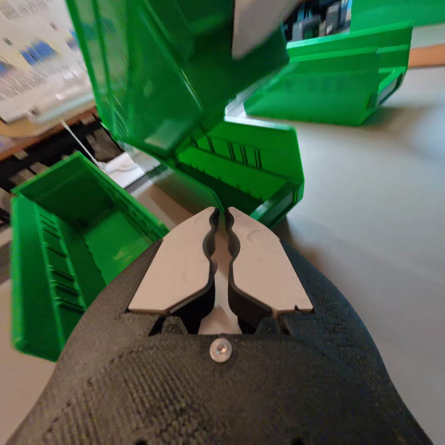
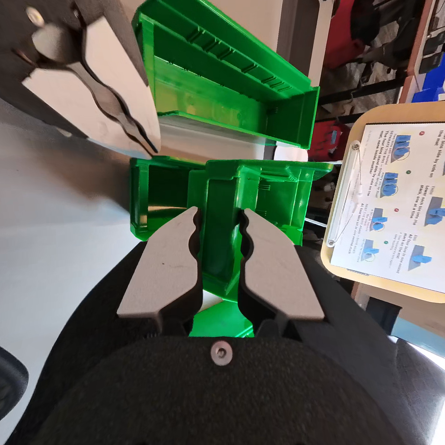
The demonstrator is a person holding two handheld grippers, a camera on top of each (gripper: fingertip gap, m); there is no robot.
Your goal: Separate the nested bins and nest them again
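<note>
All the bins are green plastic. My right gripper [image 2: 220, 212] is shut on the end wall of one bin [image 2: 216, 252] and holds it tilted in the air; it also shows in the left wrist view [image 1: 144, 84]. Below it, a second bin [image 1: 240, 173] rests on the grey mat, and it also shows in the right wrist view [image 2: 163, 192]. My left gripper [image 1: 221, 213] is shut on this bin's thin near wall, and it shows at the upper left of the right wrist view [image 2: 150, 148]. The held bin's lower corner hangs over the open top of the second bin.
A third bin [image 1: 72, 240] lies to the left, seen also in the right wrist view [image 2: 216, 77]. Another bin [image 1: 325, 84] sits at the back right. A wooden board with an instruction sheet [image 2: 385, 204] stands beside the mat [image 1: 361, 216]. Dark shelving lies beyond the table edge. Left tips to right tips: about 10 cm.
</note>
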